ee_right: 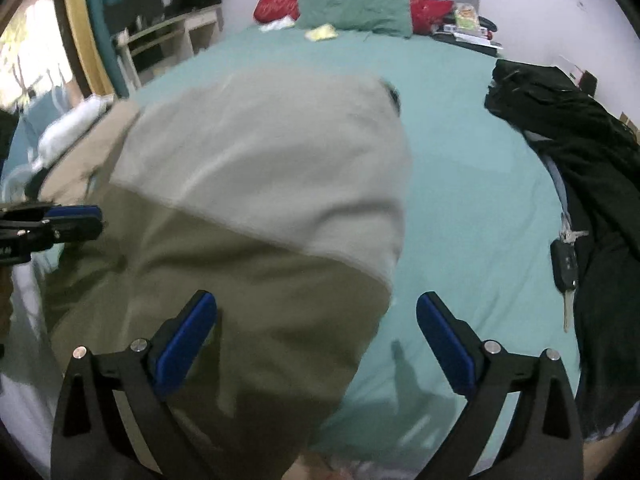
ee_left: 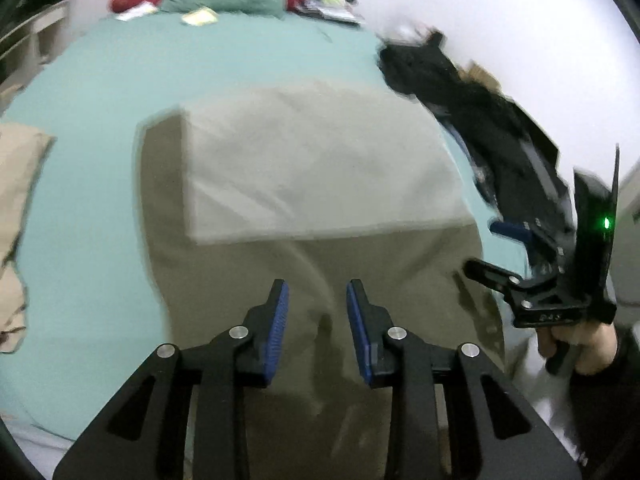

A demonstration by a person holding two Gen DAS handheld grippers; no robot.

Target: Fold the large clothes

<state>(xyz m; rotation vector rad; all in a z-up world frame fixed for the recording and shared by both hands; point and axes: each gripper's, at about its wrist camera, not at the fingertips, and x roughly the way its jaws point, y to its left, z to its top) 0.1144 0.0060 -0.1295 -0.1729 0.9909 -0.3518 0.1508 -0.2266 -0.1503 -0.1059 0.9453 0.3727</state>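
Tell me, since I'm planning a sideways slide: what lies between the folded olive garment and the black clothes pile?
Only bare green bedsheet between the olive garment and the black clothes pile, per the right wrist view; a car key lies at the pile's edge.

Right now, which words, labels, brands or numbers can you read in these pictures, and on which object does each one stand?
None can be read for certain.
Right gripper: pale marks on its body, too blurred.
Red cushion: gold script, too small.
Packets by the wall: print too small.
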